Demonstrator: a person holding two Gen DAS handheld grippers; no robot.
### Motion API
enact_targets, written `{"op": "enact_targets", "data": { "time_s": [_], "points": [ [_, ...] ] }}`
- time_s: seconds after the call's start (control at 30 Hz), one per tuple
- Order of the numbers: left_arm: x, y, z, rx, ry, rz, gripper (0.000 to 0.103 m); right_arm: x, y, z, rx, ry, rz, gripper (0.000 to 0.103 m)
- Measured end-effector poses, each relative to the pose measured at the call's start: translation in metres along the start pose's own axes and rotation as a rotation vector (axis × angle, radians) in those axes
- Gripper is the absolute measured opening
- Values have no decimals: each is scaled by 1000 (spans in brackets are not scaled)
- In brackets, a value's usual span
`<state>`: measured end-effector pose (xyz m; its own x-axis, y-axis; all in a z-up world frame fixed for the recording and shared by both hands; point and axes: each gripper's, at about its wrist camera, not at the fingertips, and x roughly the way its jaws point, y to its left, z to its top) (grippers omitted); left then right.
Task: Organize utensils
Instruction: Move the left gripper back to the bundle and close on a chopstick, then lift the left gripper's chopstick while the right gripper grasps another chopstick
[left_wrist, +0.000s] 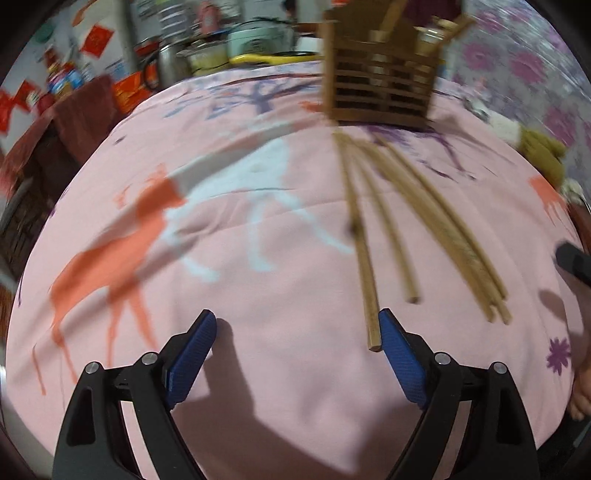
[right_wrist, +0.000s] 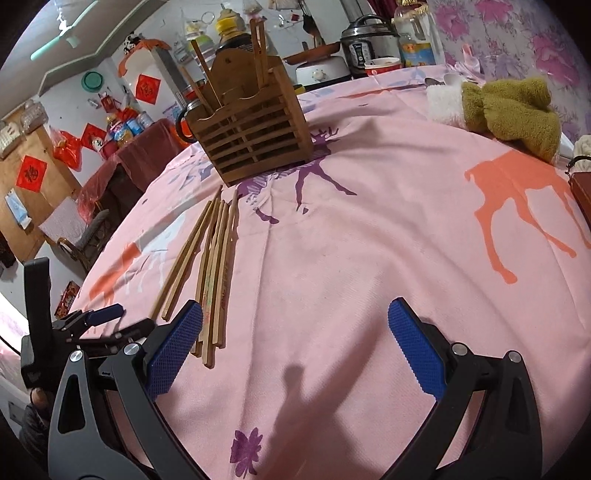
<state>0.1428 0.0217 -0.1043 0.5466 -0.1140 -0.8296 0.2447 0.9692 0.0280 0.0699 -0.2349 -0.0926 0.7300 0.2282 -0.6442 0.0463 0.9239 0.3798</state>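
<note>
Several wooden chopsticks (left_wrist: 384, 221) lie fanned on the pink tablecloth, pointing toward a slatted wooden utensil holder (left_wrist: 380, 81) at the far side. My left gripper (left_wrist: 297, 332) is open and empty; its right finger sits beside the near end of the leftmost chopstick. In the right wrist view the chopsticks (right_wrist: 212, 258) lie left of centre and the holder (right_wrist: 251, 136) holds a few upright sticks. My right gripper (right_wrist: 295, 332) is open and empty, its left finger over the chopsticks' near ends. The left gripper (right_wrist: 103, 317) shows at far left.
An olive and white towel (right_wrist: 506, 110) lies at the table's far right. A brown box edge (right_wrist: 581, 192) sits at the right rim. Pots, bottles and a rice cooker (right_wrist: 369, 44) crowd the shelf behind the table.
</note>
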Motion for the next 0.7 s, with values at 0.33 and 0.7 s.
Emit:
{"op": "enact_targets", "data": {
  "time_s": [0.33, 0.7],
  "points": [
    [-7, -29, -2, 58, -52, -75, 42, -7, 25, -7, -152, -56, -31, 93],
    [-11, 13, -9, -52, -59, -118, 6, -12, 43, -14, -253, -55, -20, 65]
  ]
}}
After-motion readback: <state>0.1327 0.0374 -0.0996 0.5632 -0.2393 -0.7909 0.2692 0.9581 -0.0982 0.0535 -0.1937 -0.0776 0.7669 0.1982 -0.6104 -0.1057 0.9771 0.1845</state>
